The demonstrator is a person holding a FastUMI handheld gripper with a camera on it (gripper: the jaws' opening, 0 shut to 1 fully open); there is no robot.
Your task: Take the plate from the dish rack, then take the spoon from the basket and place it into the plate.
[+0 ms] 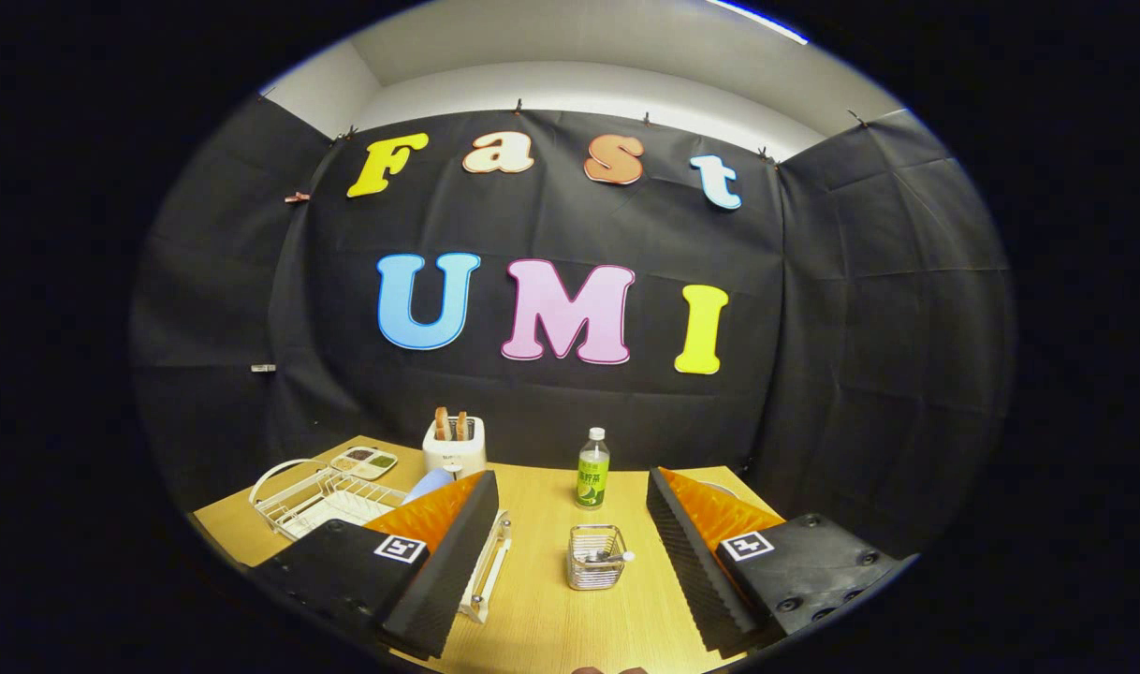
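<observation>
Tongs [570, 534] spread wide, apparently above basket [596, 558] holding spoon [611, 558].

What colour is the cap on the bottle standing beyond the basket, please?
White, in the gripper view: the bottle stands beyond the open gripper.

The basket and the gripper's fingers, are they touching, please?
Apart. The gripper view shows the basket between the open gripper's fingers, with bare table on both sides.

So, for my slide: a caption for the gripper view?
Open tool above table, wire basket with spoon between its fingers, dish rack alongside.
</observation>
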